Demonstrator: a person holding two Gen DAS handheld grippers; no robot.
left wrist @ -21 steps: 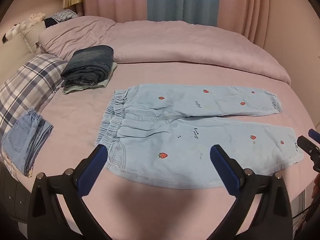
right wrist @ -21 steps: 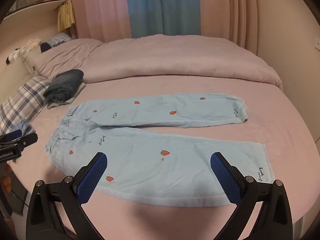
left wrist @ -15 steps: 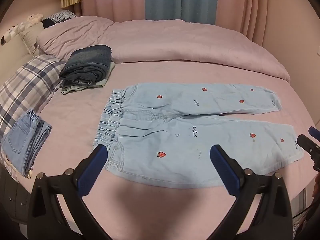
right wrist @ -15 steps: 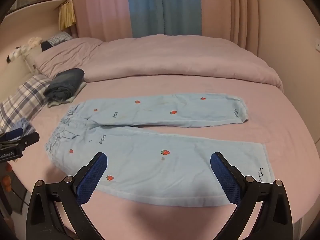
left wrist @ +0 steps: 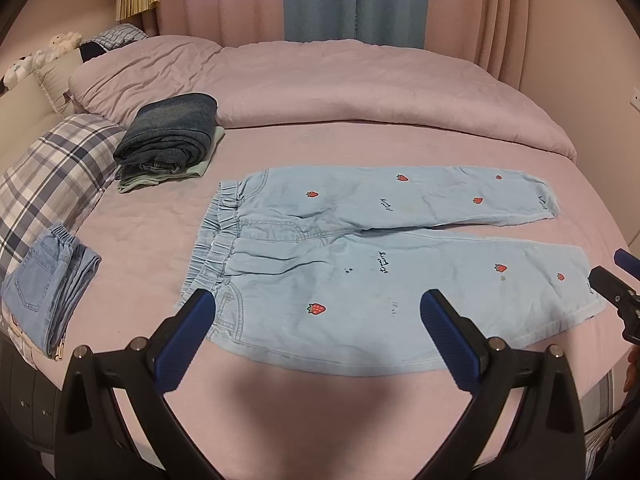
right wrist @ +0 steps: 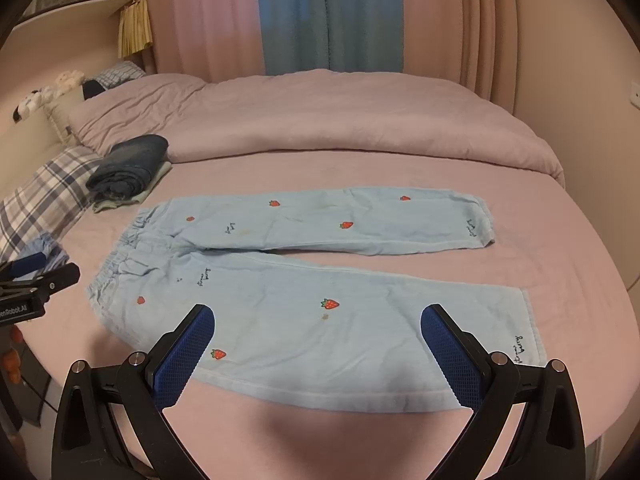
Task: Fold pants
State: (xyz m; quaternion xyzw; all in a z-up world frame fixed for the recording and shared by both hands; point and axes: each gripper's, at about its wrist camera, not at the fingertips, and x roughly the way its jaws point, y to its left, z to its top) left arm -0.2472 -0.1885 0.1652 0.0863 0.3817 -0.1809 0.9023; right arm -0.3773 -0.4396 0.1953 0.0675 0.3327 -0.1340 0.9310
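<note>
Light blue pants with red strawberries (left wrist: 360, 264) lie flat on the pink bed, waistband to the left, both legs running right. They also show in the right wrist view (right wrist: 304, 292). My left gripper (left wrist: 318, 312) is open and empty, above the near edge by the waistband. My right gripper (right wrist: 318, 328) is open and empty, above the near leg's lower edge. The right gripper's tip shows at the left view's right edge (left wrist: 612, 288); the left one at the right view's left edge (right wrist: 44, 276).
Folded dark jeans on a pale green garment (left wrist: 168, 136) lie at back left. Folded light denim (left wrist: 48, 292) sits at the left edge on a plaid pillow (left wrist: 44, 184). A rolled pink duvet (left wrist: 340, 84) crosses the back. The bed's near edge (left wrist: 320, 420) is just below the grippers.
Both grippers have drifted slightly, so the pants sit a little further left and lower in view. Both stay open. The pants have not moved.
</note>
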